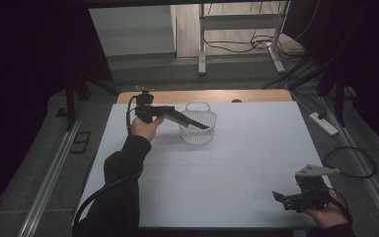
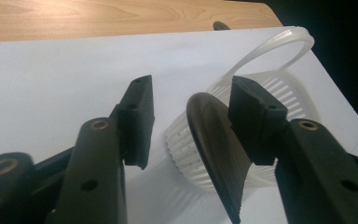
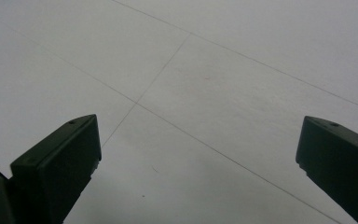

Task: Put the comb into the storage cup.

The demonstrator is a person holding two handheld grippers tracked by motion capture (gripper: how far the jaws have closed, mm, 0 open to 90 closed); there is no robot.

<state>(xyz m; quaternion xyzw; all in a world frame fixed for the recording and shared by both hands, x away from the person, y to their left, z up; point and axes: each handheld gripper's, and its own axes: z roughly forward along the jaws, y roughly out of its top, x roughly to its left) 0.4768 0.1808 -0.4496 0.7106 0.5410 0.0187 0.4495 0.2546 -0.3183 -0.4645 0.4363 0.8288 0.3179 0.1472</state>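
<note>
Left hand-held gripper (image 2: 191, 123) half open over white basket (image 1: 198, 129), dark comb (image 2: 221, 156) leaning on one pad, apparently being dropped in. Right hand-held gripper (image 1: 282, 198) wide open, empty, parked over counter (image 1: 256, 148).

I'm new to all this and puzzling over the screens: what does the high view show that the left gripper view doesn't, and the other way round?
High view: the person's sleeve, the right tongs near the table's front right corner, and a desk frame beyond. Left gripper view: up close, a gap between one pad and the dark ribbed piece, which leans against the other pad. Both: the left tongs, the white basket with its handle, and the white table.
</note>
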